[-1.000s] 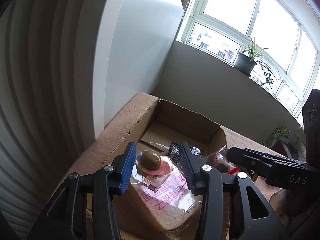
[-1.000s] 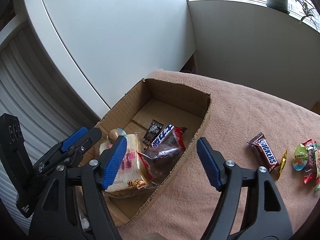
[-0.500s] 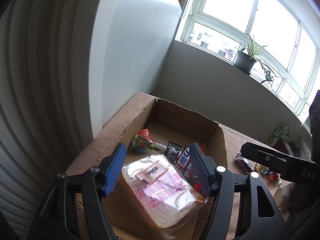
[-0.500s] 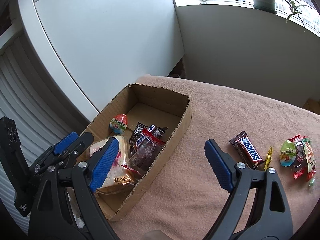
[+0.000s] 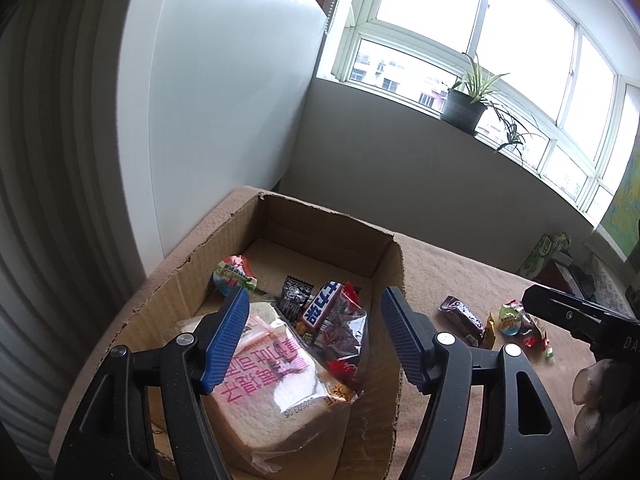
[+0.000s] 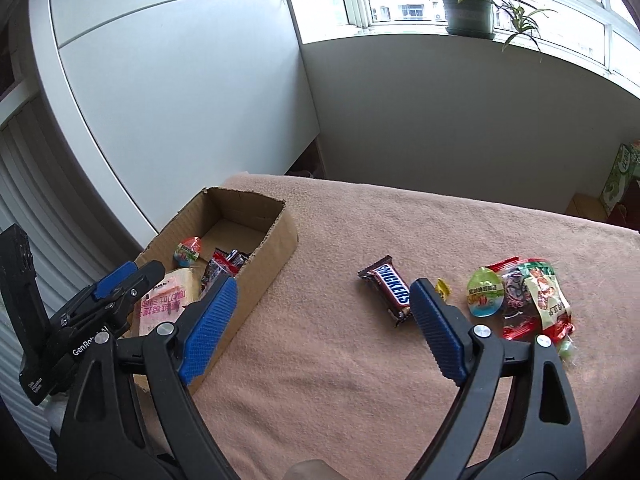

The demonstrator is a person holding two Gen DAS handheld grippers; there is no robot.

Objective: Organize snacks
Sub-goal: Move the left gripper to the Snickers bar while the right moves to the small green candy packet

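My right gripper (image 6: 320,322) is hanging wide and empty over the blanket while my left gripper (image 5: 314,340) is gaping empty above the cardboard box (image 6: 280,240) at ten o'clock, so I'm lining up the Snickers bar (image 6: 390,292) at one o'clock, needing a lengthwise pinch.

Left wrist: close above box (image 5: 280,236), facing window. Right wrist: higher, farther back, over bench (image 6: 320,360). Both share box, Snickers (image 6: 390,290).
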